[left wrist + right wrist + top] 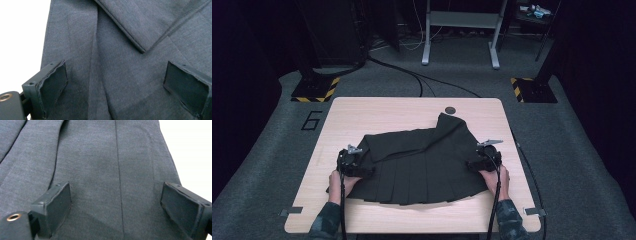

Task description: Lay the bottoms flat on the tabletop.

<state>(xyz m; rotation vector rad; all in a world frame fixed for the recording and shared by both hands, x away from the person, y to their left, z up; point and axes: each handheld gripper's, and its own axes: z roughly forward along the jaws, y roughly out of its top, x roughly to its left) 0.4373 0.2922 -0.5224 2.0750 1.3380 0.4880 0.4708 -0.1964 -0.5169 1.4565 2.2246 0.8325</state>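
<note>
Pleated skirt (419,162) mid-tabletop, far part folded over; left gripper (362,171) and right gripper (473,164) jaws wide, holding nothing; folding unfinished.

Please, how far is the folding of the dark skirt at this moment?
Done: the far part of the skirt is already folded over toward the near side. In hand: the left claw and right claw stand open over its two side edges, gripping nothing. Left, probably: further folds; it lies wide on the table.

Bare table (362,112) lay free beyond and beside my skirt (417,167). Its folded-over flap (452,132) rose in the way between my spread fingers' paths.
</note>
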